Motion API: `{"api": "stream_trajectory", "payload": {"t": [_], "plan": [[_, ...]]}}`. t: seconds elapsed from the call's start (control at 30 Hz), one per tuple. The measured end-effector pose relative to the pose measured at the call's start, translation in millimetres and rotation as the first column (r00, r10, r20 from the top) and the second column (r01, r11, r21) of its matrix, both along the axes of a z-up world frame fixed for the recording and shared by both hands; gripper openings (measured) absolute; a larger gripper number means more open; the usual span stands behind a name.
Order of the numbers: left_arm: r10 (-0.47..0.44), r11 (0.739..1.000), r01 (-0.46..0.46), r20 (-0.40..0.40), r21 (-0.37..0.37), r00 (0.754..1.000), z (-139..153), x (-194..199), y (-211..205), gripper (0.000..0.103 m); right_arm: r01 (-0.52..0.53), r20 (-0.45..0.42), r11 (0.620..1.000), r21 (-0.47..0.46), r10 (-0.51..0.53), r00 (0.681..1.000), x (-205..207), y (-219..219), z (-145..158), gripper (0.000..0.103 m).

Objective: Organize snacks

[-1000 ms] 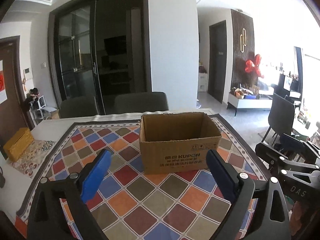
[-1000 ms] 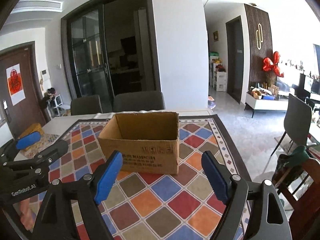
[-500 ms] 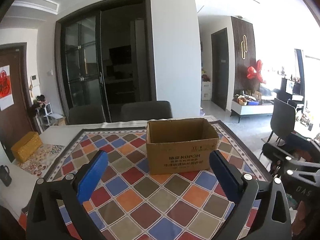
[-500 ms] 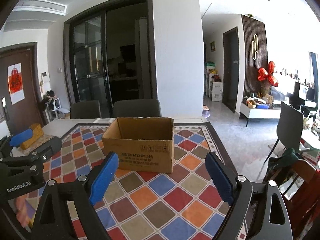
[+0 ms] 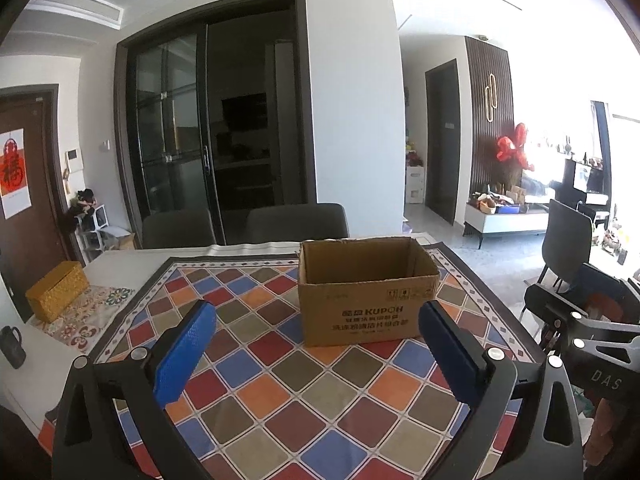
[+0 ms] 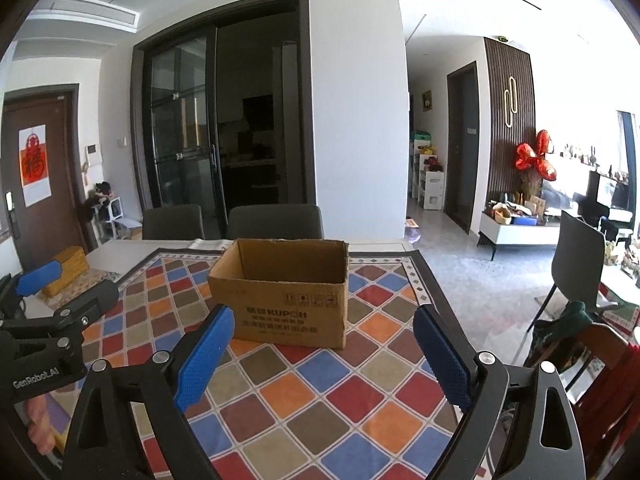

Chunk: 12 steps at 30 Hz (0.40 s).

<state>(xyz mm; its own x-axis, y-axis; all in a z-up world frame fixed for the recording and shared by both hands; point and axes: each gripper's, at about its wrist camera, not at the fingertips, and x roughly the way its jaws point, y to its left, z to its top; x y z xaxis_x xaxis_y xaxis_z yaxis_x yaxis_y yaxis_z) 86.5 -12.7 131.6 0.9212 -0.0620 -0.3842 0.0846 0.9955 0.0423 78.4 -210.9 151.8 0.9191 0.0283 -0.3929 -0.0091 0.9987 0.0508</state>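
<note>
An open brown cardboard box (image 5: 364, 312) printed "KUPOH" stands on the checked tablecloth (image 5: 320, 392); its floor is hidden and no snacks are in view. My left gripper (image 5: 316, 316) hovers in front of the box, open, with nothing between its blue pads. In the right wrist view the box (image 6: 288, 316) sits ahead and slightly left. My right gripper (image 6: 324, 320) is held short of it, its jaws opening and empty. The left gripper (image 6: 68, 284) also shows at that view's left edge, above a hand (image 6: 40, 424).
A yellow woven box (image 5: 56, 296) and a black mug (image 5: 12, 346) sit on the table's left side. Two grey chairs (image 5: 296, 222) stand behind the table. Off the right edge are a dark chair (image 6: 576, 256) and a wooden chair (image 6: 600, 360).
Both grippers have drawn back from the box, which now looks smaller and farther off. Both pairs of jaws stand a little wider.
</note>
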Motion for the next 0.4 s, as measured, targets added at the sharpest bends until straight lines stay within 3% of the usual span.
{"api": "stream_trajectory", "payload": {"t": [0.4], "plan": [[0.001, 1.000, -0.001, 0.004, -0.005, 1.000, 0.1, -0.1, 1.4, 0.103, -0.005, -0.006, 1.000, 0.009, 0.005, 1.000, 0.0, 0.5, -1.9, 0.092]]}}
